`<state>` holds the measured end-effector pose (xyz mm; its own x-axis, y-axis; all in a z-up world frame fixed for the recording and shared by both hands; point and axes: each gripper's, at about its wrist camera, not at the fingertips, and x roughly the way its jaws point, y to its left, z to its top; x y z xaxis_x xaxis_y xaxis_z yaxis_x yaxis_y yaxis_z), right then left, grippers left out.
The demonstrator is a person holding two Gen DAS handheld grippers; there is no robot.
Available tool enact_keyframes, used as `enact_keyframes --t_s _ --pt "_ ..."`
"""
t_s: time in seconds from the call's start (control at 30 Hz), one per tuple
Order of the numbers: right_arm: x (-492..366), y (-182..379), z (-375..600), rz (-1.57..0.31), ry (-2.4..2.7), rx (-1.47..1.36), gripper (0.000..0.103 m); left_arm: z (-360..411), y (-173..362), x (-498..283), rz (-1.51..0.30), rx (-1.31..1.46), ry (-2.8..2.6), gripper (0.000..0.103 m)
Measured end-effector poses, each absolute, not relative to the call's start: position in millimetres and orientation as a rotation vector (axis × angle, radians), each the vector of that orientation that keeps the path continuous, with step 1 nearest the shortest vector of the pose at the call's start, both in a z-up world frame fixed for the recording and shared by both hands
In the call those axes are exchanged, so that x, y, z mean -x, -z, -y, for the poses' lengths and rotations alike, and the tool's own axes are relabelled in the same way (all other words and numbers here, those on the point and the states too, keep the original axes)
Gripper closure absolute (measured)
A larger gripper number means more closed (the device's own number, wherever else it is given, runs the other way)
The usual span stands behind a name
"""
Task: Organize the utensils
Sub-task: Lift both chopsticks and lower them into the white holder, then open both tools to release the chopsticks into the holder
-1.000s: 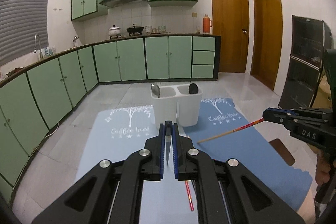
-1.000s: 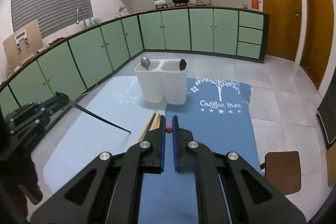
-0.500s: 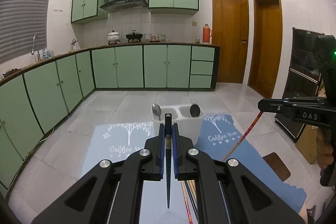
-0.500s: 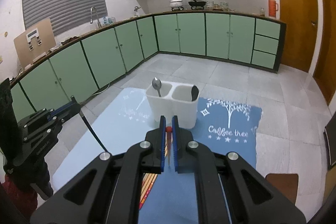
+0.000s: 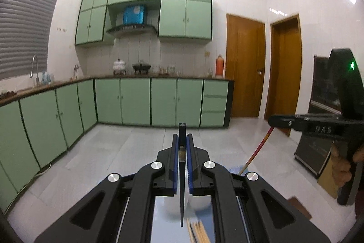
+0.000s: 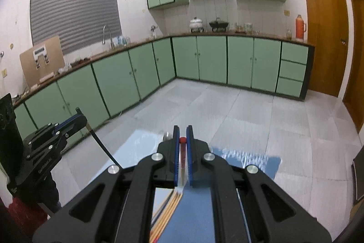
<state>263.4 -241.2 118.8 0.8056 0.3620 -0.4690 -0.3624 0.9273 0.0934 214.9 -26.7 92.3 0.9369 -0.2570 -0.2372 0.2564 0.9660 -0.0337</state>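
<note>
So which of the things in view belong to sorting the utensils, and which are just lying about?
Part of the job:
- black chopstick pinched in the left gripper
- red-tipped chopstick pinched in the right gripper
- loose chopsticks on the blue mat

Just lying about:
- orange flask
- white pot
- black pan
- cardboard sheet
</note>
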Motion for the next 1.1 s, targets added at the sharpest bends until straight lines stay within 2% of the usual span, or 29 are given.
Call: enact_keyframes --t_s 0.23,0.53,0.67,0.77,0.87,0.93,1.07,1.1 --pt "-313 -122 233 -0.468 -0.328 0.049 0.098 48 -109 -274 -0.176 -0.001 0.251 0.097" --pt "-365 -63 235 -0.578 -0.337 -0.008 0.098 64 -47 -349 -0.336 0.000 0.245 0.097" --pt "-371 -43 234 -0.624 -0.360 -0.031 0.095 58 -25 -358 -0.415 0.018 0.251 0.096" --pt "-366 -40 235 -0.625 -0.360 -0.041 0.093 52 -24 -352 -0.415 0.010 0.248 0.091" --pt "-354 -43 238 -0.607 -0.356 -0.060 0.083 46 -28 -341 -0.406 0.003 0.244 0.085" --pt "-340 -47 241 -0.576 -0.339 -0.053 0.069 40 -32 -335 -0.400 0.006 0.240 0.081" --pt "-311 -47 250 -0.535 -0.327 -0.063 0.061 30 -37 -301 -0.372 0.010 0.233 0.068" --pt "-302 -46 253 -0.522 -0.321 -0.072 0.054 28 -36 -289 -0.366 0.006 0.230 0.066"
